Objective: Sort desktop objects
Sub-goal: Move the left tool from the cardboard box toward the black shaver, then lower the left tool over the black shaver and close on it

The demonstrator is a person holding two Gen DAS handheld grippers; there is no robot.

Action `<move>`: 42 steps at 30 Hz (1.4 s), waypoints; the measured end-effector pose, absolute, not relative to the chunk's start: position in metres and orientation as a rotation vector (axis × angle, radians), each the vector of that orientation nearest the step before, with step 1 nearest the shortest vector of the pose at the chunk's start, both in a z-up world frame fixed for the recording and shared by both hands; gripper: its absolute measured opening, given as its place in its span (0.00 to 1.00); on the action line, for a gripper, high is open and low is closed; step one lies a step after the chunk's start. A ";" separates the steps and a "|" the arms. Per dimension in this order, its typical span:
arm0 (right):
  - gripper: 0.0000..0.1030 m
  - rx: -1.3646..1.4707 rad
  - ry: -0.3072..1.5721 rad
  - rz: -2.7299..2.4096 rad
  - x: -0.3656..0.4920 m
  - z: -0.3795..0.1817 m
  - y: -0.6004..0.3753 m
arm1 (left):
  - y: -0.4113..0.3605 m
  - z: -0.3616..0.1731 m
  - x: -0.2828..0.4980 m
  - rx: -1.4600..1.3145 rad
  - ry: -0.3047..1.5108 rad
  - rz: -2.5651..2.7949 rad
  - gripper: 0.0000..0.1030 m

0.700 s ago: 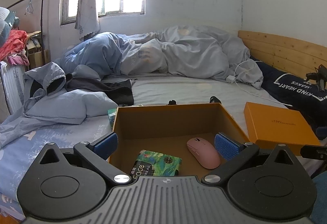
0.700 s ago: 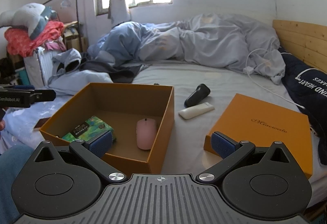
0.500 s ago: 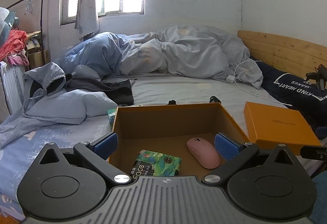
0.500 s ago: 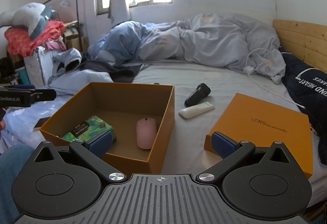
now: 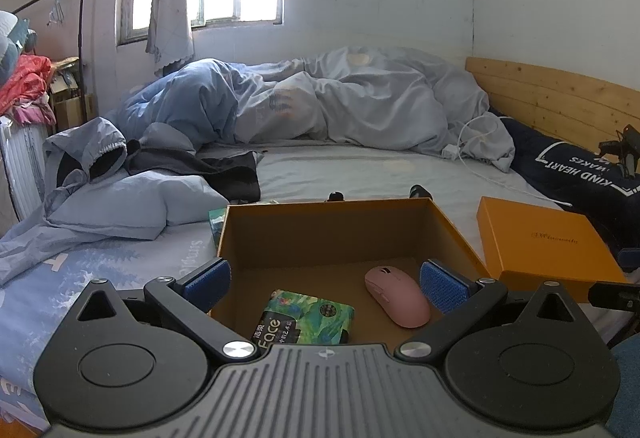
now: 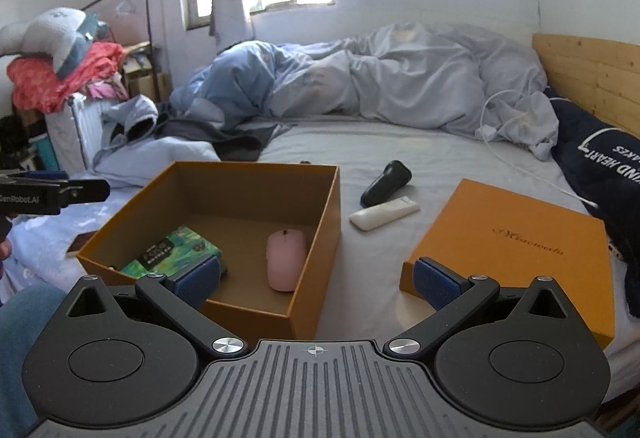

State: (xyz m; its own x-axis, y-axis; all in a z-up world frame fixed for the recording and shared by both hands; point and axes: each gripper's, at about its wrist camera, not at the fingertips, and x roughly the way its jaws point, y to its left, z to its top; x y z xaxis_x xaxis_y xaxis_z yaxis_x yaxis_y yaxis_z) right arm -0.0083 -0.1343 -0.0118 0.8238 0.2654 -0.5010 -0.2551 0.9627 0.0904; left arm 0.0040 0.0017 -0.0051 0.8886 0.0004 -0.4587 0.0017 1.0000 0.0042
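Observation:
An open orange box (image 5: 328, 234) (image 6: 320, 250) stands on the bed. Inside lie a pink mouse (image 5: 397, 296) (image 6: 285, 259) and a green tissue pack (image 5: 306, 322) (image 6: 172, 252). Its orange lid (image 5: 540, 248) (image 6: 516, 254) lies to the right. A black device (image 6: 386, 183) and a white remote (image 6: 384, 218) lie on the sheet between box and lid. My left gripper (image 5: 325, 284) is open and empty at the box's near edge. My right gripper (image 6: 316, 282) is open and empty, near the box's right corner.
A crumpled grey-blue duvet (image 5: 340, 98) fills the far side of the bed. A jacket and pillow (image 5: 120, 194) lie at the left. A dark pillow (image 6: 600, 154) and a white cable (image 6: 496, 126) are at the right by the wooden headboard (image 6: 592, 78).

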 end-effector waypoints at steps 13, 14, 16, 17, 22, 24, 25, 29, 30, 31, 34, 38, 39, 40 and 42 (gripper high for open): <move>1.00 0.089 0.558 0.272 0.005 -0.019 -0.146 | 0.005 -0.016 0.013 -0.033 0.529 -0.019 1.00; 1.00 0.095 0.559 0.265 0.006 -0.020 -0.147 | 0.005 -0.016 0.014 -0.036 0.536 -0.019 1.00; 1.00 0.111 0.574 0.251 0.010 -0.022 -0.149 | 0.005 -0.018 0.016 -0.038 0.544 -0.027 1.00; 1.00 0.122 0.579 0.252 0.011 -0.023 -0.150 | 0.005 -0.019 0.017 -0.038 0.548 -0.029 1.00; 1.00 0.177 0.604 0.258 0.019 -0.029 -0.156 | 0.005 -0.022 0.022 -0.031 0.571 -0.035 1.00; 1.00 0.199 0.613 0.261 0.021 -0.031 -0.159 | 0.004 -0.024 0.024 -0.028 0.580 -0.049 1.00; 1.00 0.210 0.618 0.262 0.023 -0.033 -0.160 | 0.004 -0.025 0.024 -0.026 0.586 -0.058 1.00; 1.00 0.255 0.637 0.266 0.029 -0.037 -0.165 | 0.004 -0.026 0.033 -0.026 0.613 -0.077 1.00; 1.00 0.266 0.642 0.268 0.030 -0.038 -0.166 | 0.004 -0.026 0.036 -0.026 0.620 -0.080 1.00; 1.00 0.277 0.647 0.269 0.032 -0.040 -0.168 | 0.003 -0.026 0.038 -0.027 0.626 -0.083 1.00; 1.00 0.311 0.661 0.272 0.036 -0.043 -0.171 | -0.002 -0.023 0.054 -0.028 0.628 -0.079 1.00; 1.00 0.337 0.668 0.272 0.051 -0.041 -0.184 | -0.008 -0.016 0.075 -0.043 0.634 -0.092 1.00; 1.00 0.330 0.665 0.267 0.053 -0.039 -0.187 | -0.010 -0.013 0.081 -0.043 0.635 -0.096 1.00; 1.00 0.321 0.660 0.262 0.053 -0.038 -0.188 | -0.013 -0.011 0.087 -0.041 0.635 -0.100 1.00; 1.00 0.302 0.645 0.255 0.053 -0.035 -0.189 | -0.020 -0.006 0.101 -0.037 0.634 -0.109 1.00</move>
